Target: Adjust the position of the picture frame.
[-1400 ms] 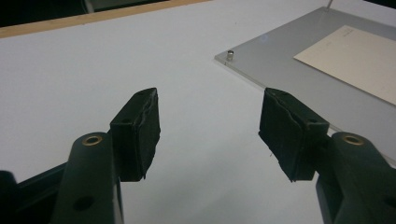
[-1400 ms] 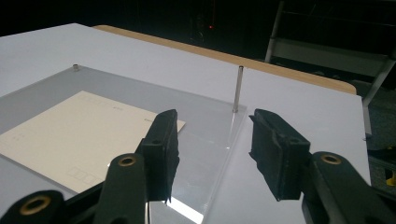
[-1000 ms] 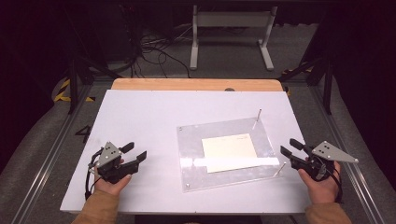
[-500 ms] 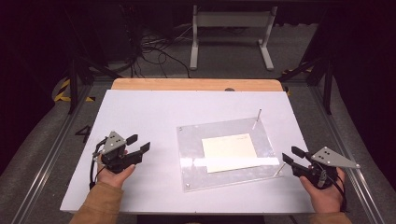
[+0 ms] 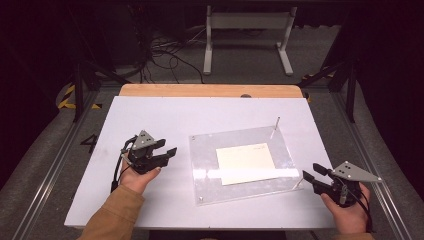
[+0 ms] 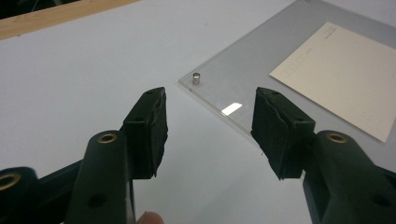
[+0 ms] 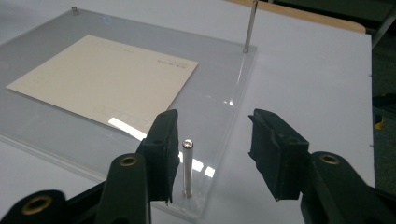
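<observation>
A clear acrylic plate (image 5: 205, 150) lies on the white table with a cream sheet of paper (image 5: 245, 162) on it. Metal pins stand at its corners: a tall one (image 5: 275, 126) at the far right, another (image 7: 187, 168) at the near right, a short stud (image 6: 196, 78) at the far left. My left gripper (image 5: 170, 154) is open, just left of the plate, with nothing between its fingers. My right gripper (image 5: 310, 175) is open at the plate's near right corner, with the near pin close to its left finger (image 7: 161, 151).
The white tabletop (image 5: 165, 115) has bare room left of and behind the plate. A wooden strip (image 5: 210, 90) runs along its far edge. Beyond it are a white stand's legs (image 5: 246, 30) and cables on dark floor. Metal rails flank the table.
My left gripper has moved forward and right, toward the plate's left edge. My right gripper has drawn back toward me and down, near the plate's near right corner.
</observation>
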